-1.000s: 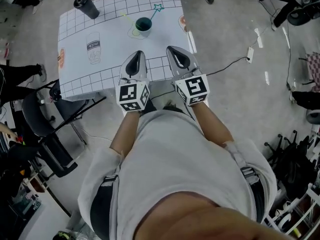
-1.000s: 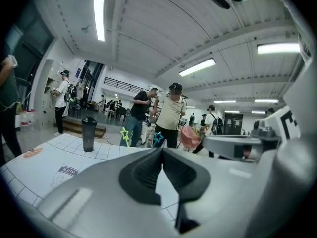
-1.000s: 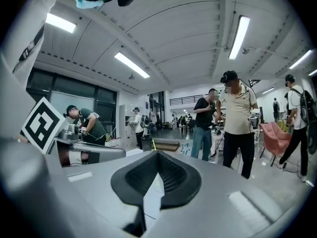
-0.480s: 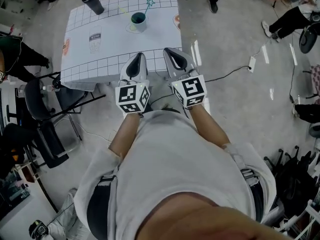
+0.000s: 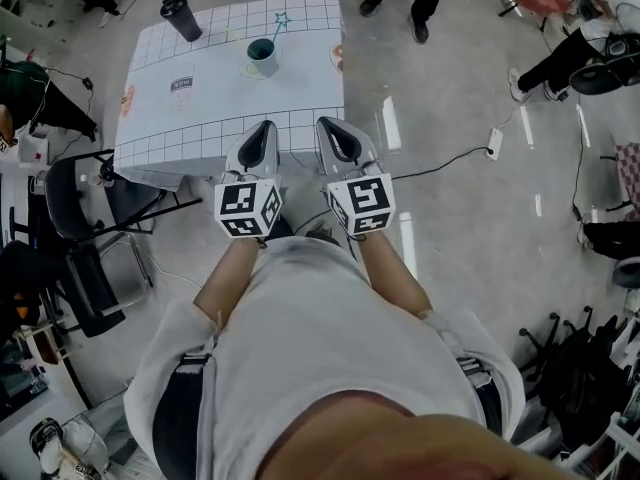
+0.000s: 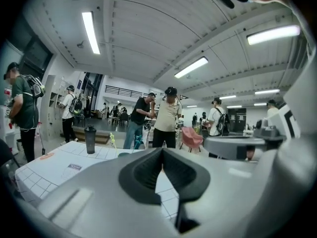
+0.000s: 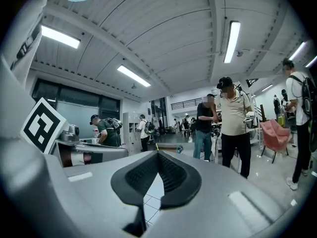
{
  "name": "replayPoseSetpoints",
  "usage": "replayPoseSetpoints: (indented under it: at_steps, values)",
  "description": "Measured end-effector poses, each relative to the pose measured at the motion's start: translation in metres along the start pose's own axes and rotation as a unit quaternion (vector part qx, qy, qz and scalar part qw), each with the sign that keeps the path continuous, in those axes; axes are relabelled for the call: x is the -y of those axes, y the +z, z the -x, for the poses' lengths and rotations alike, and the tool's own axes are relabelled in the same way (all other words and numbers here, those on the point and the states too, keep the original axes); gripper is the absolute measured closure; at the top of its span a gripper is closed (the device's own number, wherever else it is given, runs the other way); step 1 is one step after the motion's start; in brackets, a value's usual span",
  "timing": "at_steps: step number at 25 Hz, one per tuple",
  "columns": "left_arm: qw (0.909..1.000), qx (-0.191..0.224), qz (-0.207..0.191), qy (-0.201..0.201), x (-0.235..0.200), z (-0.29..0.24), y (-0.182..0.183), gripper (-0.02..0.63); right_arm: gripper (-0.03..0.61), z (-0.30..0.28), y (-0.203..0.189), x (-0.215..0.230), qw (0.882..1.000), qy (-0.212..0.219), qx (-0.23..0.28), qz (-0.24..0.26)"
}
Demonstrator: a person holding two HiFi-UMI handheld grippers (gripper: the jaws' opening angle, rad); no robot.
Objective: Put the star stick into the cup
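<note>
A dark green cup [image 5: 262, 56] stands on the white gridded table [image 5: 200, 118], toward its far side. The blue star stick [image 5: 281, 22] leans out of the cup, star end up and away from me. Both grippers hover side by side over the table's near edge, well short of the cup. My left gripper [image 5: 266, 126] is shut with nothing in it, its pads meeting in the left gripper view [image 6: 162, 150]. My right gripper [image 5: 326, 124] is likewise shut and empty [image 7: 158, 153]. The star [image 7: 180, 149] shows small just past the right jaws.
A black tumbler [image 5: 180, 16] stands at the table's far left corner [image 6: 90, 139]. A dark chair [image 5: 85, 218] sits left of the table. A cable and power strip [image 5: 492, 143] lie on the floor to the right. People stand beyond the table [image 6: 168, 115].
Both grippers have drawn back from over the table to its near edge, staying shut and side by side. The table and cup now sit farther away and more to the left in the head view.
</note>
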State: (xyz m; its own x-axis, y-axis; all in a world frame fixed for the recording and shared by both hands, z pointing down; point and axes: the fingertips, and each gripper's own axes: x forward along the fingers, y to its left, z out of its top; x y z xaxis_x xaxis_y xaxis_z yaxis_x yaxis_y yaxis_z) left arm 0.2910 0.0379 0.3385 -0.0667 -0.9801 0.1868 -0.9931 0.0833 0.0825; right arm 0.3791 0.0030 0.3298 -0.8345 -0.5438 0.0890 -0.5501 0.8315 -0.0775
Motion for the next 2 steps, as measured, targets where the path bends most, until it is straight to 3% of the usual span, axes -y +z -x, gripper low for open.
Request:
replayPoseSetpoints:
  at_steps: [2]
  values:
    - [1.0000, 0.001, -0.005, -0.006, 0.0077, -0.0034, 0.0010, 0.611, 0.580, 0.0051, -0.0017, 0.0061, 1.000, -0.004, -0.001, -0.003]
